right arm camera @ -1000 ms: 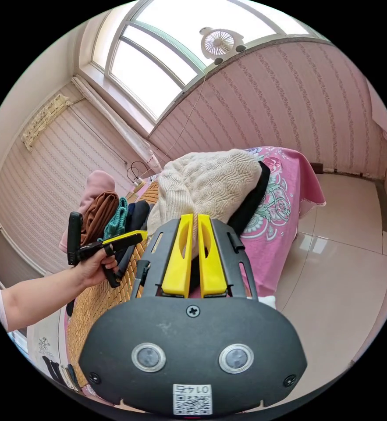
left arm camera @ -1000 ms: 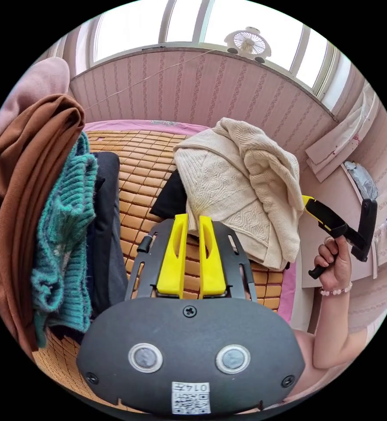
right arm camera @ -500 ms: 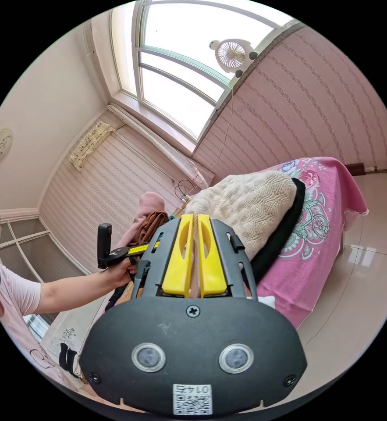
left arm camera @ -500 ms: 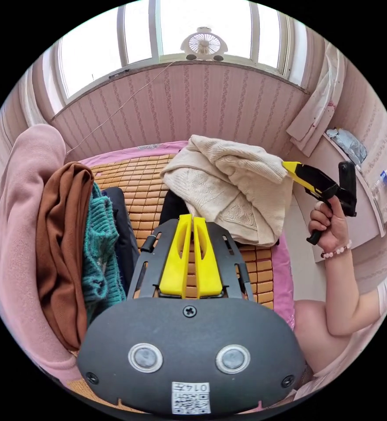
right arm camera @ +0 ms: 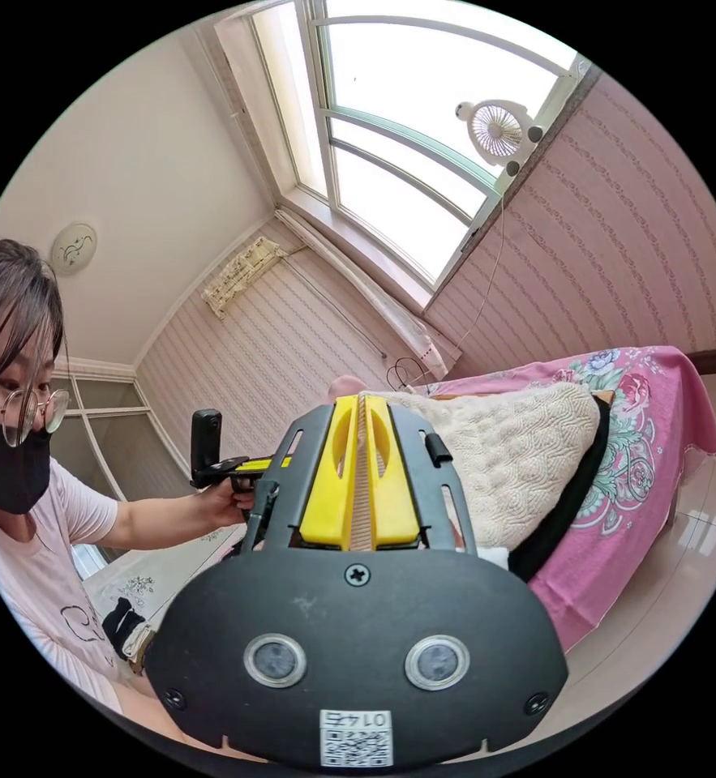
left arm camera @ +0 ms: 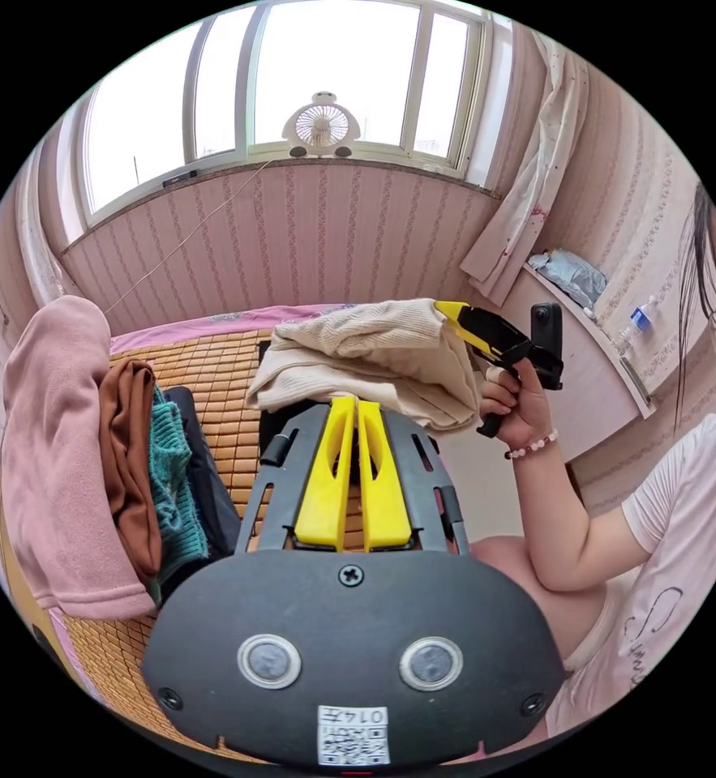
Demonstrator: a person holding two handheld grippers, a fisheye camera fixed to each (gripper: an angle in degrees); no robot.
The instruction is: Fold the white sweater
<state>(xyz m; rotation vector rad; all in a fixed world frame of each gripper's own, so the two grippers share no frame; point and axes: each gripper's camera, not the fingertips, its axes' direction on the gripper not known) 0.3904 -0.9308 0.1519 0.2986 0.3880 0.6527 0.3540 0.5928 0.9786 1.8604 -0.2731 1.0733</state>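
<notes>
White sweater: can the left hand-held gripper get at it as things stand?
Probably yes. The left hand-held gripper, jaws together and holding nothing, points at the white sweater with nothing between them. The right hand-held gripper already pinches an edge.

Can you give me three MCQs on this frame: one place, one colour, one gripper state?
1. Where does the white sweater lie?
A. on the bed
B. on the floor
C. on the windowsill

2. What colour is the garment next to the teal knit, on the side towards the pink one?
A. yellow
B. brown
C. white

3. What does the right hand-held gripper do?
A. hangs open
B. clamps the sweater
C. holds the fan

Key: 1 A, it lies on the bed's mat; 2 B, brown garment; 3 B, fabric runs between the closed jaws.
</notes>
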